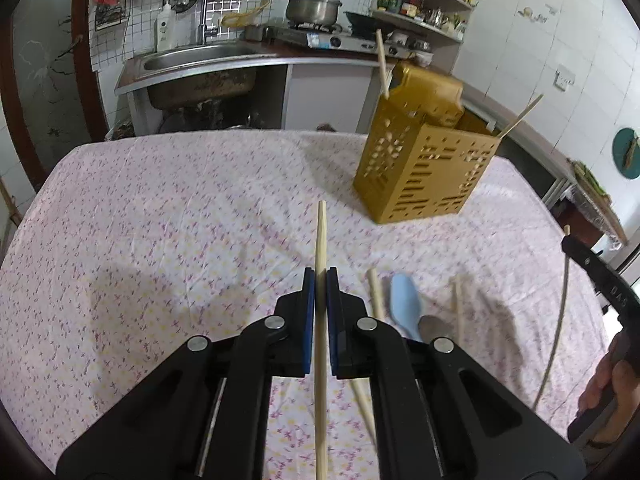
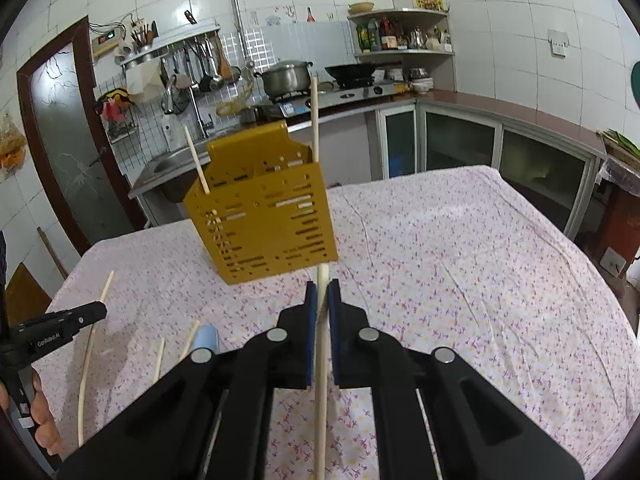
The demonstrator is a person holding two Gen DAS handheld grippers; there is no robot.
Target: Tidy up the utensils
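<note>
The left gripper (image 1: 320, 276) is clamping its jaws on a wooden chopstick (image 1: 321, 240) at frame centre, and the right gripper (image 2: 322, 290) is gripping another chopstick (image 2: 322, 276). The yellow holder (image 1: 420, 168) is standing upper right on the bench (image 1: 180, 208), near a blue spoon (image 1: 406, 304).

Black two-finger grippers (image 1: 320, 276), blue pads (image 1: 308, 320) on the fingers, round silver screws.

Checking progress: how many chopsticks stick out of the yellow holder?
2: left chopstick at the holder's left corner, right chopstick at its right corner. Shorter ones may be hidden inside.
</note>
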